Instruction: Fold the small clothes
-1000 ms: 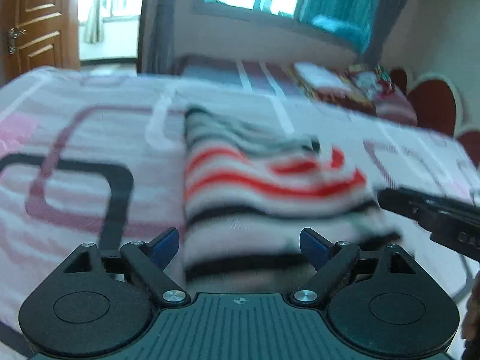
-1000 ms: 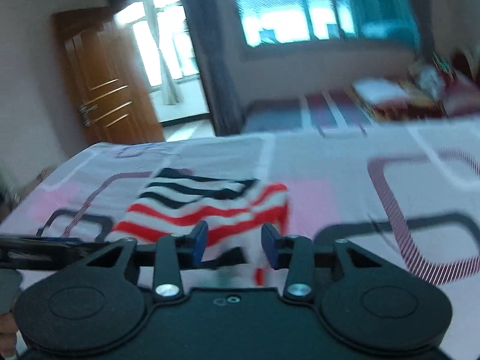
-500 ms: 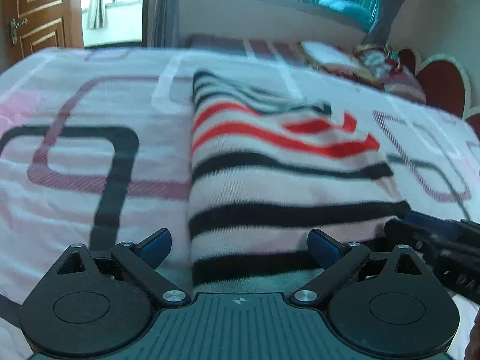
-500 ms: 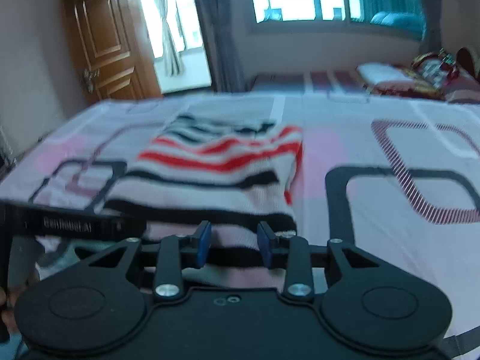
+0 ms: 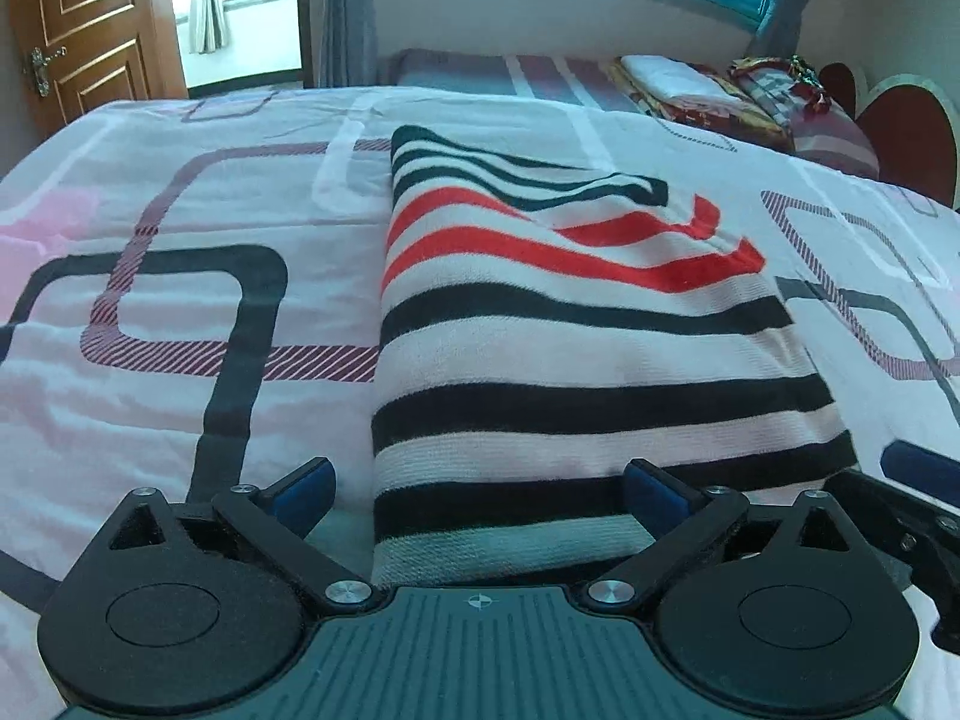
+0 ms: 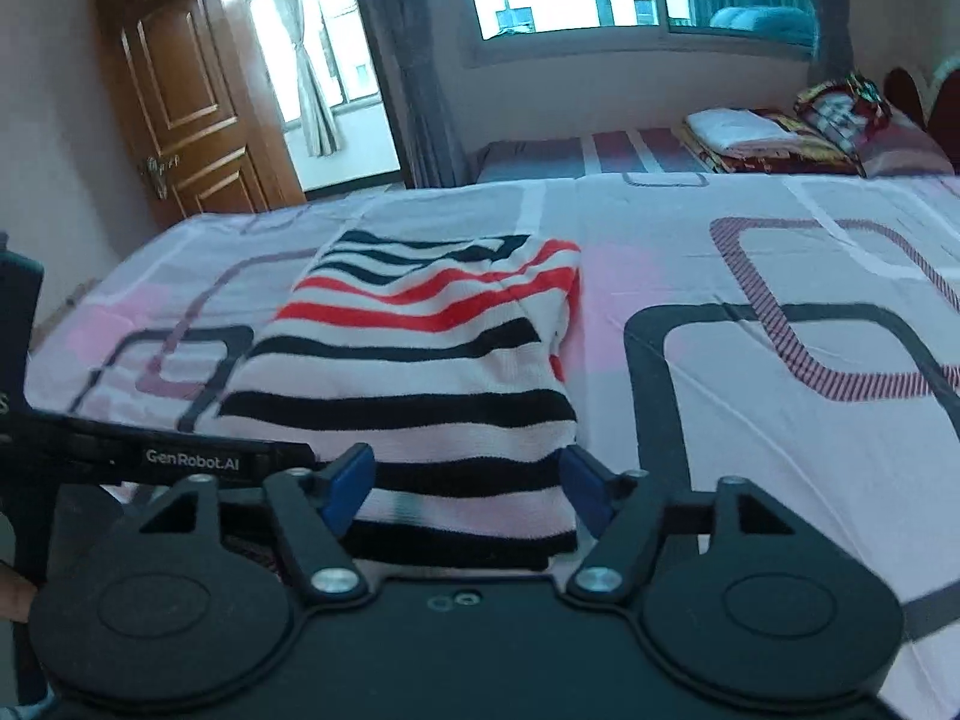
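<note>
Each hand-held gripper, the left (image 5: 480,489) and the right (image 6: 465,483), was matte black with blue finger pads (image 5: 303,489), silver pivot screws (image 5: 347,590) and round caps; white "GenRobot.AI" lettering (image 6: 192,459) marked one finger.

The folded garment with black, red and pale pink stripes (image 5: 576,360) is a knitted cloth with a fine ribbed weave, soft and matt, slightly fuzzy along the stripe edges. Under it, the pink and white printed bedsheet (image 5: 180,312) is a thin woven cloth, matt and lightly creased. At the garment's near edge, the left gripper (image 5: 480,489) has a body of matt black plastic with a ridged dark top plate, bright bare-metal screw heads, and blue, dull, rubbery-looking pads (image 5: 303,489). The right gripper (image 6: 465,489) has the same finish. Beyond the garment, the brown panelled door (image 6: 180,108) is varnished wood with a soft sheen.
</note>
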Available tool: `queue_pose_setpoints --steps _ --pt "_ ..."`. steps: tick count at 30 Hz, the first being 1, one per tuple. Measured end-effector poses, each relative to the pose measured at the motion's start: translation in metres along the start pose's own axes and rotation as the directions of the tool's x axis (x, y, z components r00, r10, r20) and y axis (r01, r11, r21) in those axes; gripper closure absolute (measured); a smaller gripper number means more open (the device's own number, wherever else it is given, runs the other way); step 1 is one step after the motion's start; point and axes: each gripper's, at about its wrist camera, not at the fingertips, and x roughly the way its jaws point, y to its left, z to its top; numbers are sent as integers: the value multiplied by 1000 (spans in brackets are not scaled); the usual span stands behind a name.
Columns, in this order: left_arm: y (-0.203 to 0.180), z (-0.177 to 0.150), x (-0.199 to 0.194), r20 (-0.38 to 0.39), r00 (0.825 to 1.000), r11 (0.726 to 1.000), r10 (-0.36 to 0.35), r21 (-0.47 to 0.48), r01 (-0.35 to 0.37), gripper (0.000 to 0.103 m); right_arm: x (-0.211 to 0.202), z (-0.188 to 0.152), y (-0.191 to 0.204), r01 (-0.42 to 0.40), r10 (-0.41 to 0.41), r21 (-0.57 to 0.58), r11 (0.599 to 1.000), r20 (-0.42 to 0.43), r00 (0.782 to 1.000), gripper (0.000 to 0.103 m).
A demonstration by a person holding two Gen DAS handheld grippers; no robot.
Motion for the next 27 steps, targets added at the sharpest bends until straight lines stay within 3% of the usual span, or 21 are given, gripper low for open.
queue_pose_setpoints --steps 4,12,18,22,27 --pt "-3 1 -11 -9 1000 1000 -3 0 3 0 -10 0 -7 -18 18 62 998 -8 1000 25" --pt "-12 -4 -35 -25 995 993 100 65 -98 0 -23 2 -6 -46 49 84 995 -34 998 6" --pt "-17 -11 -86 75 994 994 73 79 -79 0 -24 5 -7 -133 144 146 980 -73 987 1" --pt "-22 -18 -127 133 985 992 114 43 -121 0 -39 5 -5 -189 206 156 969 -101 973 1" --pt "-35 -40 -174 158 977 989 144 19 -149 0 -72 0 -6 -180 206 160 970 -162 965 1"
